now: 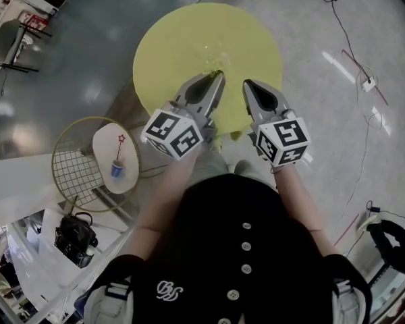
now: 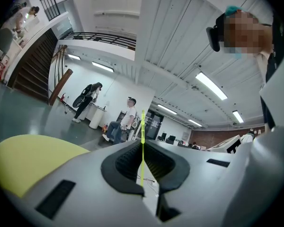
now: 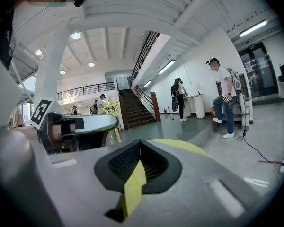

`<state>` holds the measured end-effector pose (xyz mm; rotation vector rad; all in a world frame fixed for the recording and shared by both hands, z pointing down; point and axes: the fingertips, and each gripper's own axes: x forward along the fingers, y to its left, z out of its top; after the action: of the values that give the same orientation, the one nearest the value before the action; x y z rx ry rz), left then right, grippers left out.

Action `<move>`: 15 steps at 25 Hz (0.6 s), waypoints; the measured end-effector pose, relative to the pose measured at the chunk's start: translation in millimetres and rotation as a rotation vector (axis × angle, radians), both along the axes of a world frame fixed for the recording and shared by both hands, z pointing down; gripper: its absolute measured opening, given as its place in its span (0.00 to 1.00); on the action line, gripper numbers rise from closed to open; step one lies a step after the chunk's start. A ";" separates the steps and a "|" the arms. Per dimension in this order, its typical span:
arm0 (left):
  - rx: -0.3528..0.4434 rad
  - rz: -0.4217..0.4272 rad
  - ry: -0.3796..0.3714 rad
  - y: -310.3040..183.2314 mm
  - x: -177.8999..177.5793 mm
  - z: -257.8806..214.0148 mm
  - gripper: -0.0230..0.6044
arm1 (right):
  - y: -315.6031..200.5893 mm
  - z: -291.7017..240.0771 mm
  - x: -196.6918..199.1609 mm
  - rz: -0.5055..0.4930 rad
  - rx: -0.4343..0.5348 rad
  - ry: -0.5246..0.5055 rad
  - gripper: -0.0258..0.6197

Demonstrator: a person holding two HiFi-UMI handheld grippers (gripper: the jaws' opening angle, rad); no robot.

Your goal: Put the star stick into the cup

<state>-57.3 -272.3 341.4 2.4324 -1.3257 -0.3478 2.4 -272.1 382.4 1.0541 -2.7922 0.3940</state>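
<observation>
Cup: a blue cup (image 1: pixel 117 171) stands on a small white bench (image 1: pixel 106 147) at the far left of the head view. A red star stick (image 1: pixel 121 139) already stands in it. It is the only cup in sight, so it is probably the target.
Left hand-held gripper: the left hand-held gripper (image 1: pixel 217 77) hovers over the near part of a round yellow bench (image 1: pixel 182 39), clenched on the yellow star stick (image 2: pixel 142 126).
Stick's axis: roughly upright. The right gripper view shows the star on top and the bare end hanging below the jaws.
Bearing: the cup lies well apart from the held stick, off to the left and back toward the person.
Nearer hand: the left, which carries the stick.
Right hand-held gripper: the right hand-held gripper (image 1: pixel 248 85) is just beside the left, its pads pressed together on nothing. A yellow sliver behind them appears to be the bench top.
Coming move, as judged: swing left with the stick kept upright, then lower the bare end into the cup mouth beside the red stick.
</observation>
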 end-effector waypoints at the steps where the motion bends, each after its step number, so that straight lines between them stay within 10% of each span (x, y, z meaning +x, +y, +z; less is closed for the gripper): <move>1: -0.001 0.004 0.003 -6.0 -3.2 -1.0 0.07 | -5.7 0.7 -2.9 0.006 -0.006 -0.003 0.04; 15: 0.011 0.034 0.021 -68.0 -50.7 -7.6 0.07 | -66.5 1.8 -32.9 0.104 -0.029 -0.021 0.04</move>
<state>-108.0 -340.3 333.9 2.4508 -1.2757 -0.3719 -30.5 -338.6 384.2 1.1984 -2.7487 0.4574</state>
